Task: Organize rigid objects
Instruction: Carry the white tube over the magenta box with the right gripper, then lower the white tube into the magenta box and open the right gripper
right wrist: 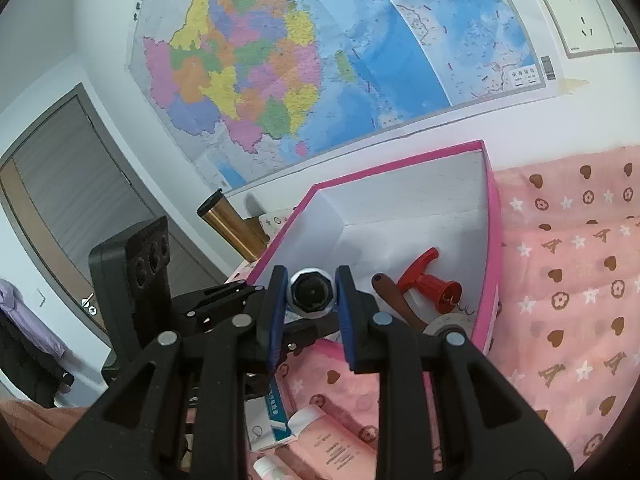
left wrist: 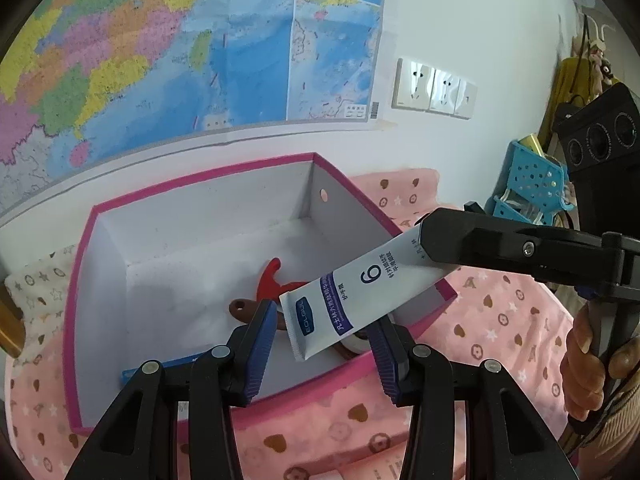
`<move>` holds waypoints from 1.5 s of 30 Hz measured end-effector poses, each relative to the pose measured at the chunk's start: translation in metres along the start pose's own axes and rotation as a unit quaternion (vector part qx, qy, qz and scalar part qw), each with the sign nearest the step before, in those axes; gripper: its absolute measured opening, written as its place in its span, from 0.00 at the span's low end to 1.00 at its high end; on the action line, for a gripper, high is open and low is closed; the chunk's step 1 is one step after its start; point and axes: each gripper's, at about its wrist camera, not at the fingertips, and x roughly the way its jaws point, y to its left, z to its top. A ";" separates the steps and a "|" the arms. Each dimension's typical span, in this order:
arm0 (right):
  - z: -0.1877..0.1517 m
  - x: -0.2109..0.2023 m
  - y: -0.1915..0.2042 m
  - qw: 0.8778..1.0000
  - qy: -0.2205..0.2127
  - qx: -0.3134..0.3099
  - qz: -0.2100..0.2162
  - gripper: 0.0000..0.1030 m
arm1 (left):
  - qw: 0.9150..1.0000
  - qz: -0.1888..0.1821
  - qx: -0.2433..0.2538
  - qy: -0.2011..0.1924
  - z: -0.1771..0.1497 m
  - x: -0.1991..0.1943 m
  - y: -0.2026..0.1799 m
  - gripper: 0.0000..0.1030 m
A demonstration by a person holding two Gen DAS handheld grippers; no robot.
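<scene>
right claw (right wrist: pixel 311 300) clamps white tube (left wrist: pixel 360 296) by cap, over pink box (left wrist: pixel 200 178) rim; left claw (left wrist: pixel 324 344) slightly parted, empty. risk: crimped tail snags left pads, tube drops onto counter outside box.

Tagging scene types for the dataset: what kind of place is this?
Probably a room in a home, maybe a bedroom or study: a wall map, a patterned pink cloth over the work surface, wall sockets, and a grey interior door.
</scene>
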 end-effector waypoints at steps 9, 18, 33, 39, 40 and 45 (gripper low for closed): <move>0.008 0.010 -0.013 1.000 0.005 0.006 -0.009 0.26 | 1.000 0.000 -0.007 0.017 0.004 0.017 0.006 0.45; 0.011 0.022 -0.028 0.999 0.024 0.015 -0.019 0.26 | 0.999 0.018 -0.004 0.034 0.006 0.034 0.005 0.45; 0.007 0.019 -0.044 0.994 0.028 0.012 -0.100 0.32 | 0.999 0.029 0.003 0.028 -0.004 0.029 0.005 0.45; 0.000 0.008 -0.031 0.996 0.029 0.005 -0.082 0.32 | 1.000 0.015 -0.007 -0.006 -0.014 -0.006 0.011 0.45; -0.002 0.006 -0.027 0.997 0.029 0.001 -0.078 0.33 | 1.000 0.013 -0.010 -0.012 -0.016 -0.012 0.012 0.46; -0.016 -0.007 -0.002 0.998 0.037 -0.019 -0.046 0.36 | 0.999 0.003 -0.027 -0.032 -0.031 -0.043 0.026 0.47</move>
